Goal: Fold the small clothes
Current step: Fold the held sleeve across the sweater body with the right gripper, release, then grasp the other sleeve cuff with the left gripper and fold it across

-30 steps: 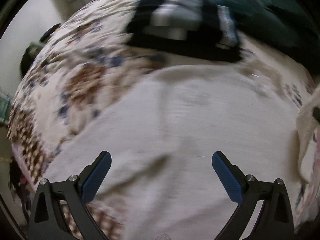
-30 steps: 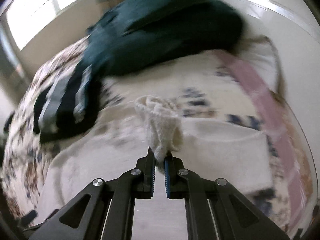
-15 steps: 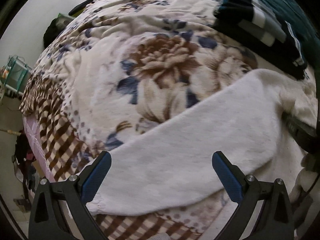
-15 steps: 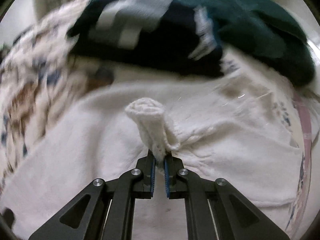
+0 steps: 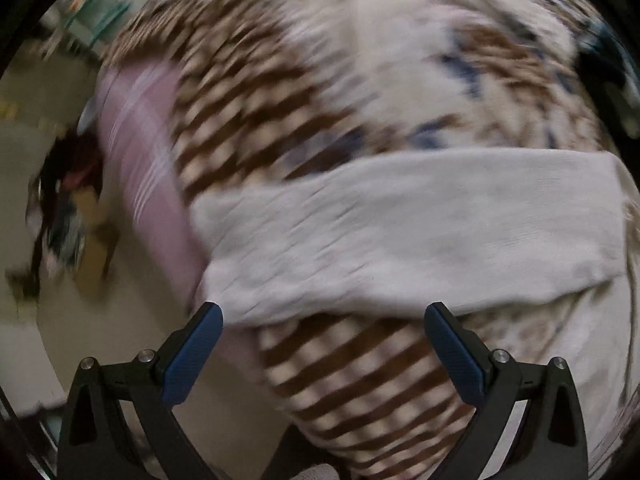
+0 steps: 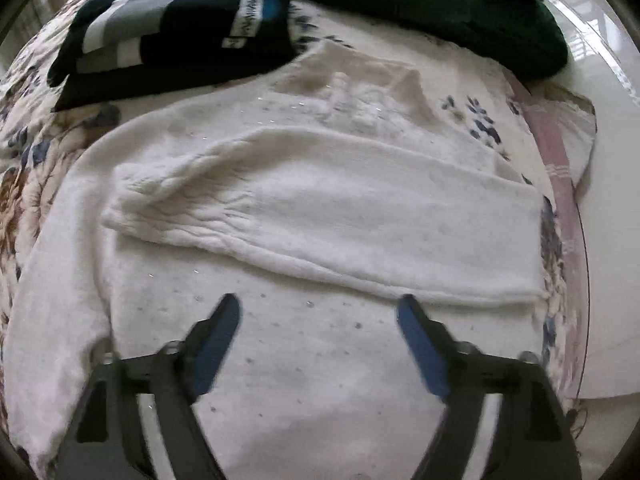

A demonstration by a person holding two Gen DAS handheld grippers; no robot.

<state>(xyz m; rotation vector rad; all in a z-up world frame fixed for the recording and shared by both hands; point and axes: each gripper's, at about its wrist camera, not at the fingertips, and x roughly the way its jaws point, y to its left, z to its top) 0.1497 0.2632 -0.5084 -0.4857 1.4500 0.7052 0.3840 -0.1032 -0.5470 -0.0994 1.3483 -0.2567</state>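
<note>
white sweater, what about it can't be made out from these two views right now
- Left wrist view: motion blur smears the white sweater; its knit texture is unreadable, and its body is cut off at the right edge.
- Right wrist view: the hem is hidden behind the right gripper.
- Label text on the striped garment: too small.

I was working in a home bedroom. A bed filled both views, covered by a soft floral blanket (image 6: 24,128) in brown, blue and cream that turned to a brown check (image 5: 248,92) toward its edge, with a pink striped sheet (image 5: 140,148) showing beneath it. Clothes lay about on the bed: a white sweater (image 6: 320,208), a folded navy garment with grey stripes (image 6: 160,28) and a dark green one (image 6: 460,4). Past the bed's edge I could see a pale floor (image 5: 36,292) with a blurred dark heap of belongings (image 5: 60,196) on it, and a pale wall (image 6: 608,160) alongside the bed.
</note>
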